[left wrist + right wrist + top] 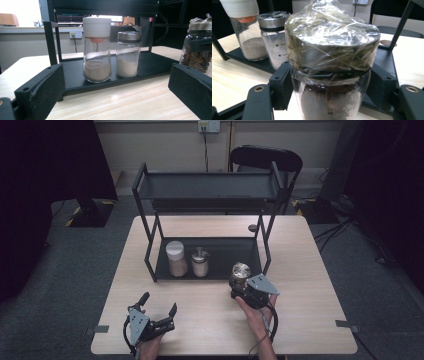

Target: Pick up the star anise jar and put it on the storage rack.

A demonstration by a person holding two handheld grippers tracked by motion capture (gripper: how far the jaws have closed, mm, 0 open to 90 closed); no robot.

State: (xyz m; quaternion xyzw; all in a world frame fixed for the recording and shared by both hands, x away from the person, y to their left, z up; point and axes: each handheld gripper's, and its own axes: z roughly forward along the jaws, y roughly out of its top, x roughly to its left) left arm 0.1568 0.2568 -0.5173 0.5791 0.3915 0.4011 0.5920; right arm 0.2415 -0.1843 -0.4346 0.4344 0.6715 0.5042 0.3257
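Star anise jar [329, 62], lid wrapped in plastic film, clamped between both jaws of right claw [245, 287], held upright just in front of black rack [210, 190] and its lower tray [235, 255]. Beyond claw, on tray: white-capped spice jar [176, 258] beside metal-capped jar [200, 262], free tray space to their right. Left claw [159, 310] spread wide, holding nothing, resting low over bench [310, 285]. Step likely in hand: carrying jar toward tray. Next move calls for lifting over tray lip, setting down clear of neighbours.
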